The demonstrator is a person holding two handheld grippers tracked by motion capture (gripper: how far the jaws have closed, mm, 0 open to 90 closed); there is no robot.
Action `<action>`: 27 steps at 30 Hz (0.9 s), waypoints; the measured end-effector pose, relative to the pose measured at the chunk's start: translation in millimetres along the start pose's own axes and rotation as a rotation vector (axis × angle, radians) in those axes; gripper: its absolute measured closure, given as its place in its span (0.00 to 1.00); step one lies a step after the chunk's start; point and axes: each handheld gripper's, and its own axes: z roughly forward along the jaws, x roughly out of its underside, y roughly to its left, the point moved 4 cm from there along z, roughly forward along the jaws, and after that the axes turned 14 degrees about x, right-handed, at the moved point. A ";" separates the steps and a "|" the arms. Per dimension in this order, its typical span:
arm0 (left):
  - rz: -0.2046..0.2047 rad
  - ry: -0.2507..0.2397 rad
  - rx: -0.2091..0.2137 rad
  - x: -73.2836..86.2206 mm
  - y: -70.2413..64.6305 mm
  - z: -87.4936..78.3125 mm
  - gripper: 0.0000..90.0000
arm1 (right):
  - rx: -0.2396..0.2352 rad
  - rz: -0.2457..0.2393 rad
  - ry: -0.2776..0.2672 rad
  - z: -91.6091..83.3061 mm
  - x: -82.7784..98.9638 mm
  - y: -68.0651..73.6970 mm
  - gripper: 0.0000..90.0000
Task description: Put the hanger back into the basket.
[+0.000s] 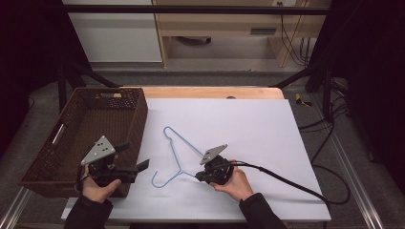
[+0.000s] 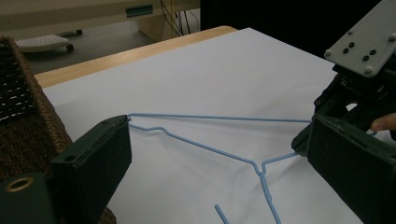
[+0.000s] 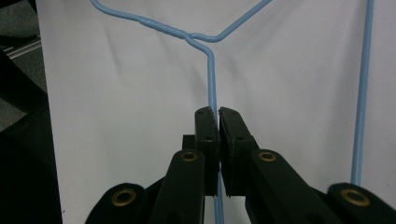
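Right hand-held gripper [image 3: 215,116] clamped on hanger [image 3: 212,77]

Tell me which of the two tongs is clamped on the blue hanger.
The right tongs: shut on a sloping arm of the blue wire hanger. The left tongs stand open beside the basket, gripping nothing.
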 end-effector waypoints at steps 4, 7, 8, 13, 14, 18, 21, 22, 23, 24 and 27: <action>0.000 0.004 0.003 0.5 -1.5 1.0 0.06 | -0.003 0.017 -0.021 -4.3 -1.9 -1.8 0.97; 0.003 0.006 0.008 0.9 -3.5 1.4 0.06 | -0.002 0.025 -0.030 -6.5 -3.1 -2.8 0.97; 0.003 0.013 0.015 1.8 -5.7 2.6 0.06 | -0.003 0.034 -0.040 -9.0 -4.1 -4.1 0.97; 0.005 0.032 0.016 5.6 -11.3 5.9 0.04 | -0.002 0.048 -0.060 -12.7 -4.7 -7.0 0.97; 0.006 0.038 0.020 6.5 -12.5 6.4 0.04 | -0.003 0.055 -0.063 -14.5 -4.9 -8.2 0.97; 0.008 0.057 0.023 12.3 -18.3 9.6 0.04 | -0.003 0.066 -0.069 -16.3 -5.6 -8.8 0.97; 0.003 0.072 0.030 18.7 -23.0 14.2 0.03 | -0.003 0.068 -0.086 -18.4 -6.4 -10.4 0.97; 0.005 0.084 0.033 21.2 -24.5 15.8 0.03 | -0.004 0.077 -0.093 -20.4 -6.6 -11.5 0.97; 0.006 0.092 0.035 22.9 -25.6 17.2 0.03 | -0.004 0.077 -0.093 -20.4 -6.6 -11.5 0.97; 0.004 0.106 0.037 25.9 -27.1 19.9 0.03 | -0.002 0.074 -0.095 -21.2 -6.7 -12.2 0.97; -0.003 0.134 0.039 32.1 -29.4 25.8 0.03 | 0.000 0.085 -0.105 -23.8 -7.0 -13.3 0.97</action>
